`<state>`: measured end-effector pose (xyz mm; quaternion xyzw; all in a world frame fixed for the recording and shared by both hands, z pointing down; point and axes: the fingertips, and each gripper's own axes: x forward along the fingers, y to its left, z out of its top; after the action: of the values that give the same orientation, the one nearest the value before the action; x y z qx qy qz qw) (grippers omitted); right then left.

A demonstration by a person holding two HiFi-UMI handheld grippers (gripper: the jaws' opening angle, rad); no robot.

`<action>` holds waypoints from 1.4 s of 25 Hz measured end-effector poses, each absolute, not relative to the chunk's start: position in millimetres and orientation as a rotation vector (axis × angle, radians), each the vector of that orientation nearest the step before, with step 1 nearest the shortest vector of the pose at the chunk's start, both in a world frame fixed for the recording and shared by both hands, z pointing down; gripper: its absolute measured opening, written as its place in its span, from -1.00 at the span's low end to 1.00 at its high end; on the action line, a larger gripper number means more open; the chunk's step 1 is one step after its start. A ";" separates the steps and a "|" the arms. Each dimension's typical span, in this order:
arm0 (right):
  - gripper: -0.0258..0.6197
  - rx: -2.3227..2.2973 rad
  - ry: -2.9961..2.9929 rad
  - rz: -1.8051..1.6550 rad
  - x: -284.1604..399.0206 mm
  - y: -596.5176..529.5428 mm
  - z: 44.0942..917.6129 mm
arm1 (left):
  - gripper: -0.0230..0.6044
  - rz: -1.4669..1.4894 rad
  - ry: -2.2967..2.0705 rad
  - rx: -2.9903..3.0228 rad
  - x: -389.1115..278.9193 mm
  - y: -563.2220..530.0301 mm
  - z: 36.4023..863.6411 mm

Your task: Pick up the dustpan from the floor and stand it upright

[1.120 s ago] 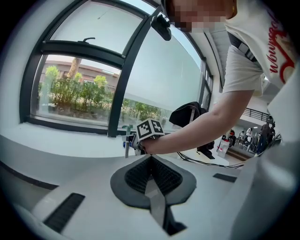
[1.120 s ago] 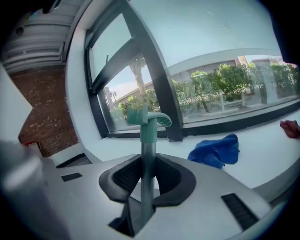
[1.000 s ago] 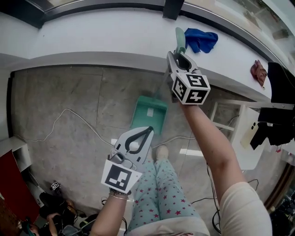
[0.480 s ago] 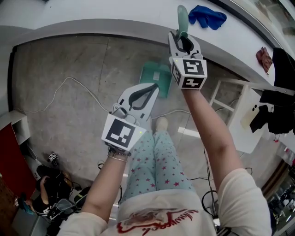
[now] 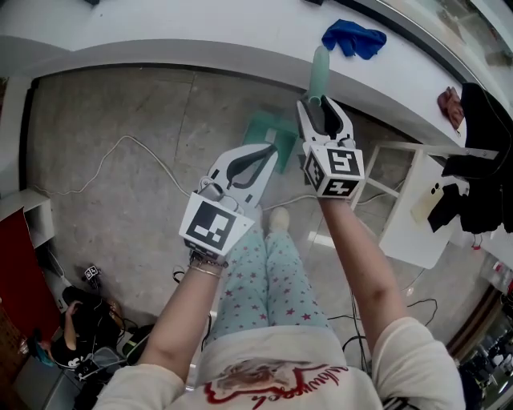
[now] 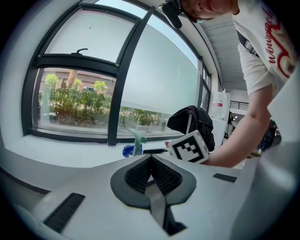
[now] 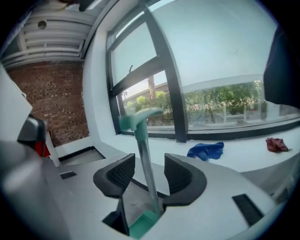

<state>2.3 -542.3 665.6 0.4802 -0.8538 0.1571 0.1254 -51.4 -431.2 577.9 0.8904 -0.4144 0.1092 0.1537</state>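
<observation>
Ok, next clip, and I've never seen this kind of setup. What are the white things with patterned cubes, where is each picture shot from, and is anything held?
No robot here: a person holds a two-jaw gripper in each hand; the marker cubes are part of them. The head view comes from a camera on the person's head, looking steeply down; the two gripper views come from cameras riding on each gripper, looking along its jaws. On the grey floor stands a green dustpan, upright beside the white window ledge, where a blue cloth lies. The right gripper has just been opening its jaws: the dustpan's handle stands between them, but the pads do not press on it. The left gripper is shut and empty.
</observation>
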 end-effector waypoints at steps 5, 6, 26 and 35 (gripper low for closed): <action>-0.33 1.479 -2.541 0.595 19.2 -483.0 625.0 | -0.87 0.304 -1.213 2.547 -51.6 -418.8 570.4; -0.33 1.484 -2.552 0.596 19.4 -477.1 615.8 | -0.87 0.287 -1.219 2.533 -50.7 -419.0 569.0; -0.84 1.420 -2.650 0.457 27.5 -388.5 527.6 | -0.86 0.215 -1.317 2.458 -34.2 -384.9 536.5; -0.84 1.382 -2.740 0.362 27.5 -370.5 494.8 | -0.87 0.192 -1.328 2.494 -8.4 -357.3 518.8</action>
<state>27.5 -370.5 494.8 0.4470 -0.8864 0.1173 0.0259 -8.4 -357.3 518.8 0.8701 -0.4633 0.0671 0.1543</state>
